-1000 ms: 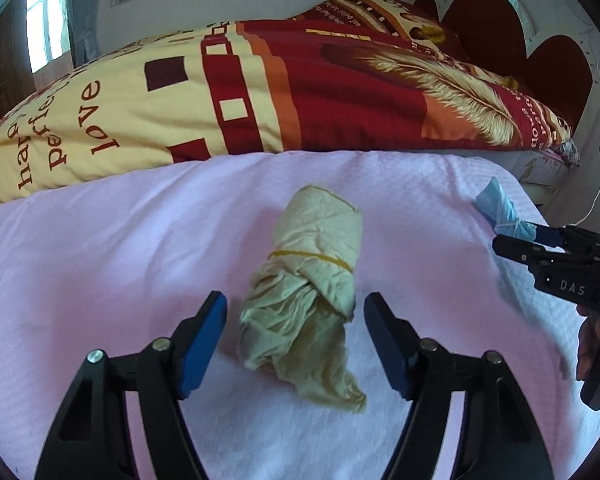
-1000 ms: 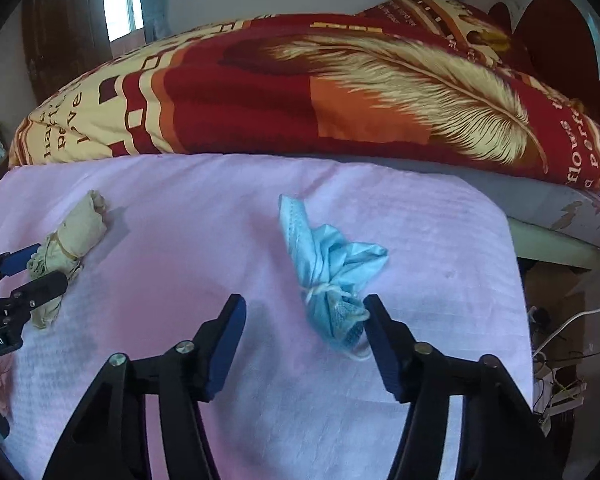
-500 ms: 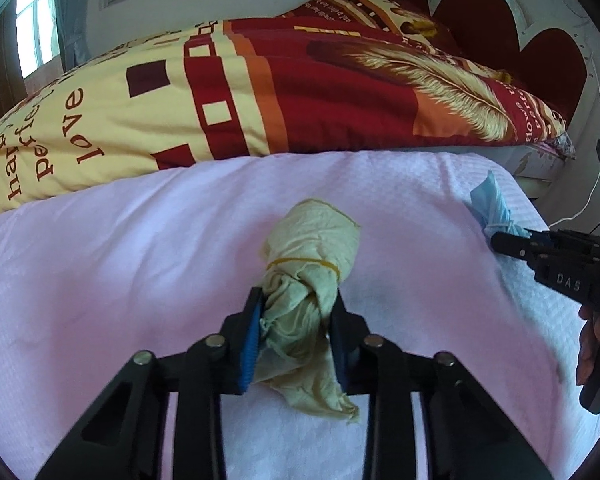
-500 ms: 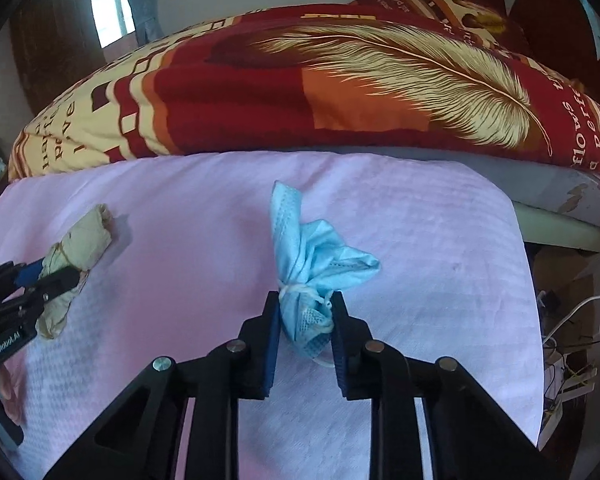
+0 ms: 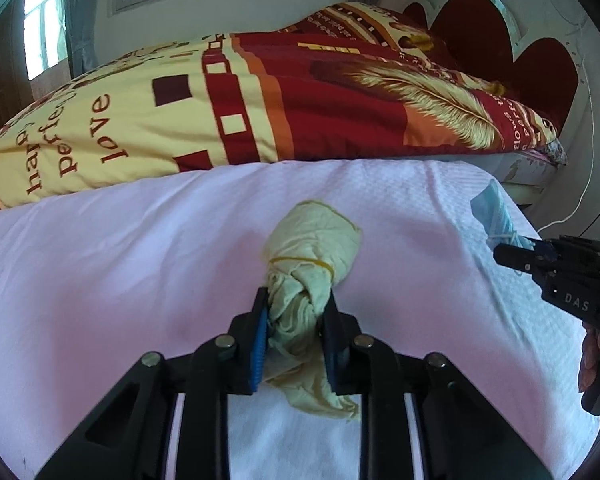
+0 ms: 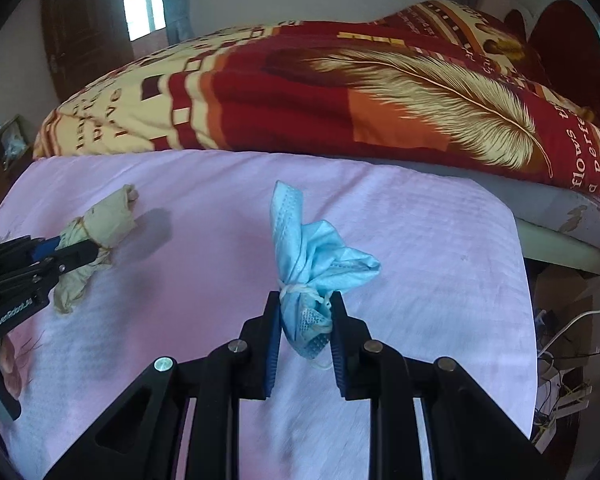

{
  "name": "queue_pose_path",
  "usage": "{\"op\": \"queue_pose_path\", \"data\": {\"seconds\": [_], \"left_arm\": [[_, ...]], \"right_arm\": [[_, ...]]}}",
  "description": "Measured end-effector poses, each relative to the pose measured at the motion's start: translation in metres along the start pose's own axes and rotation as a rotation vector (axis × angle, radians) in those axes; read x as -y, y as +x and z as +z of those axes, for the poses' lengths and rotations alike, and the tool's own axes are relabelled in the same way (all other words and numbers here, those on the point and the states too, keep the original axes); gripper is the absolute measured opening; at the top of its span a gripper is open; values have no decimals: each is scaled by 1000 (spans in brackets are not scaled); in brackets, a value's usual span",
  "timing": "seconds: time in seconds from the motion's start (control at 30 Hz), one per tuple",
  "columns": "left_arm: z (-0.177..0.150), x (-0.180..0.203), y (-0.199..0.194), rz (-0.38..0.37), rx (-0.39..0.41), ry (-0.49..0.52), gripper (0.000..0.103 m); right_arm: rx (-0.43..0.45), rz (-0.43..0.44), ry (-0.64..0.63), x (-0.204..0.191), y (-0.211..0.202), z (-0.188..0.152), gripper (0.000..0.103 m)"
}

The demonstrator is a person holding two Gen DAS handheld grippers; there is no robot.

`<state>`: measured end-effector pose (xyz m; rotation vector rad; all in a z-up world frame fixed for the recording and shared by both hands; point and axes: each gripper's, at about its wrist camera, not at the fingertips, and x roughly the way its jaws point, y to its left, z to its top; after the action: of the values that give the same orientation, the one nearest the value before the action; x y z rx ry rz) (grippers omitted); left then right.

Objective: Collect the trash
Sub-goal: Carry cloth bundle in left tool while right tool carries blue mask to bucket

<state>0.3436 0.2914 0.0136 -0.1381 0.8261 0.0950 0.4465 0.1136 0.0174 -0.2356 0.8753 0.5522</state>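
Note:
A yellowish tissue wad (image 5: 312, 256) tied with a rubber band lies on the pink bed sheet (image 5: 120, 280). My left gripper (image 5: 296, 320) is shut on its lower end; it also shows in the right wrist view (image 6: 76, 254) holding the wad (image 6: 108, 220). A crumpled blue face mask (image 6: 312, 256) tied with its string is held in my right gripper (image 6: 304, 316), which is shut on its lower end. The right gripper (image 5: 516, 252) and the mask (image 5: 494, 216) show at the right of the left wrist view.
A red and yellow patterned quilt (image 5: 260, 92) is bunched along the far side of the bed. A red headboard (image 5: 520, 52) stands at the far right. The bed's right edge drops to a floor with cables (image 6: 560, 344).
Both grippers closed from wide open onto their items: the left on the tissue wad, the right on the blue mask. Both items now look slightly raised from the sheet.

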Motion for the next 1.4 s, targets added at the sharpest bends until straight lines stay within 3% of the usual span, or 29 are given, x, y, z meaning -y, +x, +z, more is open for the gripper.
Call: {"op": "queue_pose_path", "data": {"seconds": [0.27,0.6,1.2,1.4], "left_arm": [[-26,-6,-41,-39,26,-48,25],[-69,14,-93,-33,64,12,25],[-106,58,-170,-85,147,67,25],[-123,81,-178,-112,141,91,25]], "right_arm": [[14,38,15,-13,-32,-23,24],[56,82,10,-33,-97,-80,24],[187,28,-91,-65,-204,-156,24],[218,1,-97,-66,-233,-184,24]]}}
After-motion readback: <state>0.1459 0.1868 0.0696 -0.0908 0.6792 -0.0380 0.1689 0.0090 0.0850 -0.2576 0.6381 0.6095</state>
